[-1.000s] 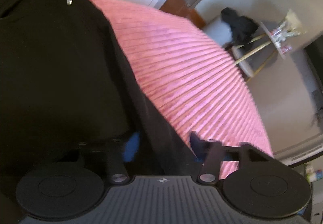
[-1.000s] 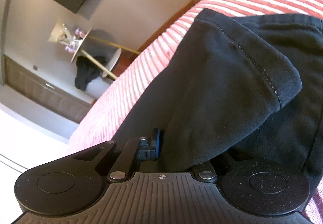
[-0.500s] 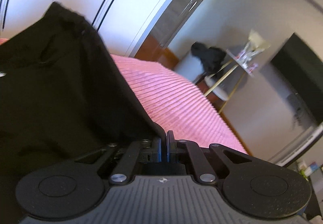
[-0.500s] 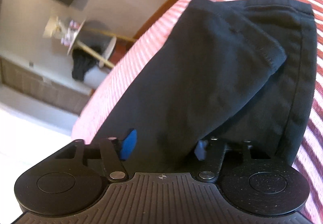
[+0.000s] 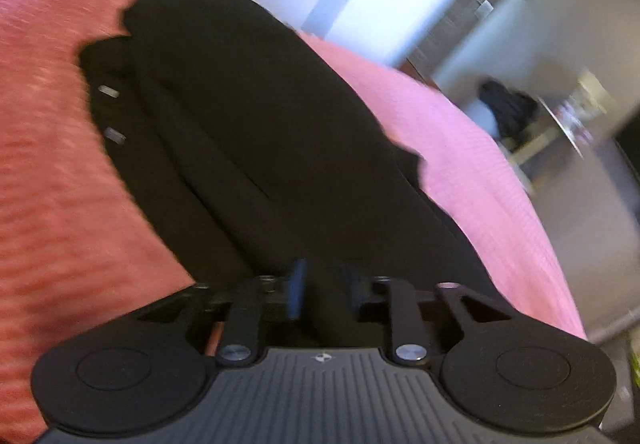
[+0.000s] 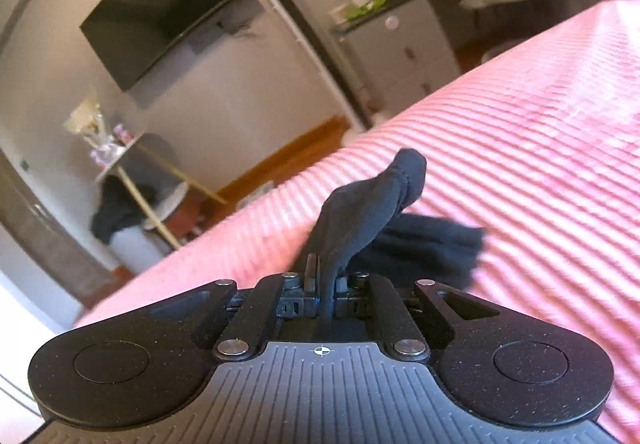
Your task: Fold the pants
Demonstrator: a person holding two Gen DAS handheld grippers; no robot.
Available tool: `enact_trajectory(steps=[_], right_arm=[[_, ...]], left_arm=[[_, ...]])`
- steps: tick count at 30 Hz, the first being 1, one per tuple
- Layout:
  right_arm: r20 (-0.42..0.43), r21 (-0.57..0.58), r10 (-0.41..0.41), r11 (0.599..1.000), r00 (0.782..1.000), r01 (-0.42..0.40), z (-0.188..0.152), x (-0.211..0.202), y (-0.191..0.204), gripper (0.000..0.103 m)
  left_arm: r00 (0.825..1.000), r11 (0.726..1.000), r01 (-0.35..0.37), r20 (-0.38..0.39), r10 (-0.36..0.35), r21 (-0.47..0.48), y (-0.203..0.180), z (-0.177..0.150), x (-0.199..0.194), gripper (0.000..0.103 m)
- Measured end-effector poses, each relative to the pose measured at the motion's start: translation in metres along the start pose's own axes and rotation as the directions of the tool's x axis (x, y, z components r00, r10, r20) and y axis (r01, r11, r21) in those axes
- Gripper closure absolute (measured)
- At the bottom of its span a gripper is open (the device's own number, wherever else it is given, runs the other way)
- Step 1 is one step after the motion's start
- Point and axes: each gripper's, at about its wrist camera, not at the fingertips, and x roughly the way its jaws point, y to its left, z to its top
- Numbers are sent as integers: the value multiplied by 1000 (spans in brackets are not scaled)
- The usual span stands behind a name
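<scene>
Left gripper (image 5: 322,290): jaws parted, one blue-padded finger (image 5: 297,286) showing at the left of the gap, black cloth lying between and beyond the two fingers; not clamped. Black pants (image 5: 256,131): spread straight ahead of the left gripper on the pink ribbed bedspread (image 5: 472,163), folded in overlapping layers, the far rounded end toward the top left of the left wrist view; two small pale metal fittings (image 5: 109,91) sit on the lower layer at the left edge; the view is blurred. Right gripper (image 6: 320,284): jaws clenched on a fold of the black pants (image 6: 360,211), the pinched cloth rising from between the fingers as a narrow bunched ridge up and to the right, its tip standing clear of the bed. Further cloth of the same garment lies flat on the bedspread (image 6: 520,183) just right of and beyond the right gripper. Bedspread: ribbed in pink and paler stripes, on both sides of the garment in both views. Beyond the bed, ahead and left of the right gripper: a wall-mounted dark television (image 6: 168,11); below it a small round table on gold legs (image 6: 132,159) with bottles and a wrapped item on top; a dark garment heaped on a seat (image 6: 116,215) beside the table. Ahead and right: a white cabinet (image 6: 404,43) with small items on top.
</scene>
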Motion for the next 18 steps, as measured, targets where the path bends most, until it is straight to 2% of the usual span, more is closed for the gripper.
enact_trajectory(steps=[1,2,4,5,6,8,10,13,15,16,18], right_arm=[[0,-14,-15,1000,1000,15,-1,-1,-4,97],[-7,-17,-33,999,999,33,-2,0,-8,97],[-40,-7,-58,998,998,58,-4,7,-15,97],[-56,-2,-53,999,997,53,-5,11,-17,97],[-71,8,-40,999,997,41,-6,12,-22,97],[-112,70,10,998,994,-2,-7,16,-30,92],[-156,128,80,990,984,-60,-7,21,-34,80],[-188,169,144,979,972,-113,-11,24,-35,71],[-190,168,148,979,971,-116,-11,25,-33,71],[-193,171,152,978,969,-119,-12,26,-33,71],[-195,186,162,975,967,-126,-12,26,-34,71]], left_arm=[[999,1000,-17,33,17,-11,5,5,-3,48],[997,999,-37,62,38,-28,9,10,-5,38],[992,997,-37,114,45,-72,20,24,-5,29],[992,996,-46,112,56,-82,27,31,-3,28],[990,991,-69,114,82,-112,33,40,1,28],[991,984,-55,115,75,-169,46,55,9,31],[991,976,-40,117,67,-215,66,66,12,33],[991,965,-58,100,86,-255,89,77,19,48],[993,952,-61,79,89,-301,107,85,27,51],[994,946,-51,74,78,-320,113,87,31,62],[996,935,-13,78,43,-353,127,93,38,64]])
